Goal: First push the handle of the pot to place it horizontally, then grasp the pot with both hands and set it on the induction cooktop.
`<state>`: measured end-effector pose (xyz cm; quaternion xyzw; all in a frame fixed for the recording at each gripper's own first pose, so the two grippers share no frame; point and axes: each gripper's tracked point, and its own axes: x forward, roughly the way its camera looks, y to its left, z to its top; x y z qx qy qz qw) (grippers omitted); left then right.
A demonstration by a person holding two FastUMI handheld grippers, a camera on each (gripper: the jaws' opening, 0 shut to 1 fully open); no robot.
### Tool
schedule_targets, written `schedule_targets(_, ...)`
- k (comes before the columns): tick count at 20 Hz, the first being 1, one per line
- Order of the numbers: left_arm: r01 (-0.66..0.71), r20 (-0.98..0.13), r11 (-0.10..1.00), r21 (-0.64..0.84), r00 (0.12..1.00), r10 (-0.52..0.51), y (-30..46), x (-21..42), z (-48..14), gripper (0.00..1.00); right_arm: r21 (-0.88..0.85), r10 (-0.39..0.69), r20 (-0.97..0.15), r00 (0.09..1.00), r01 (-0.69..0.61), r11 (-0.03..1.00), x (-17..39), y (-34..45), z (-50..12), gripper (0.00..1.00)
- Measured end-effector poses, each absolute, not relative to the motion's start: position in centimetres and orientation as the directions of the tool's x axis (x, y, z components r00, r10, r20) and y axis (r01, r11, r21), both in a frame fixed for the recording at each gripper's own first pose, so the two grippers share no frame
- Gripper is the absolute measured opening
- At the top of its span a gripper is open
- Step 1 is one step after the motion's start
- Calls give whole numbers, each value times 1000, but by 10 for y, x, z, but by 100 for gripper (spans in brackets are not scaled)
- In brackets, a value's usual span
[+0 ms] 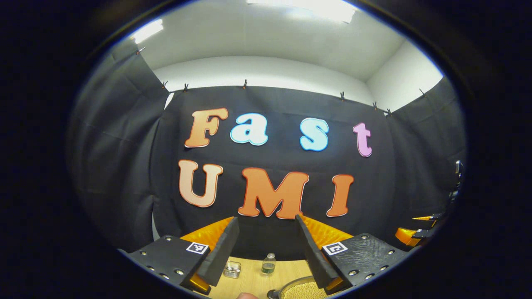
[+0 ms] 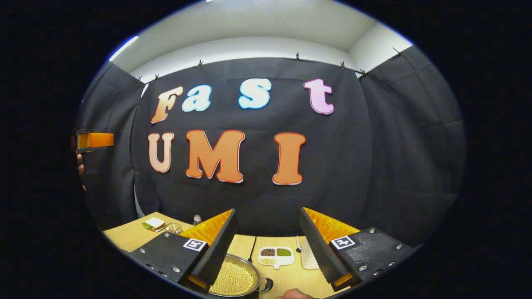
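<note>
Both tools are raised above the surface (image 2: 124, 234), the left tool (image 1: 266, 249) and right tool (image 2: 268, 245) each spread wide and holding nothing. The pot (image 2: 235, 280), full of pale grains, sits at the surface's near edge below them, with a divided dish (image 2: 275, 255) just beyond it.

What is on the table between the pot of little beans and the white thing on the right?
In the right gripper view, a small divided dish holding dark, green and pale grains lies on the table between the pot and the white object.
</note>
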<state>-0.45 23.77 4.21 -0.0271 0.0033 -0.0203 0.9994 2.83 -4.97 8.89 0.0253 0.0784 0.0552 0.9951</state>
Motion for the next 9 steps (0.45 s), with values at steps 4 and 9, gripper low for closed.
schedule_targets(4,22,41,999,-23,999,-21,247,-12,56,84,56,119,-42,992,-116,992,31,-41,131,97)
schedule_targets(9,-17,78,1000,-14,997,18,251,-16,58,84,41,141,-8,990,-141,989,33,-29,142,97)
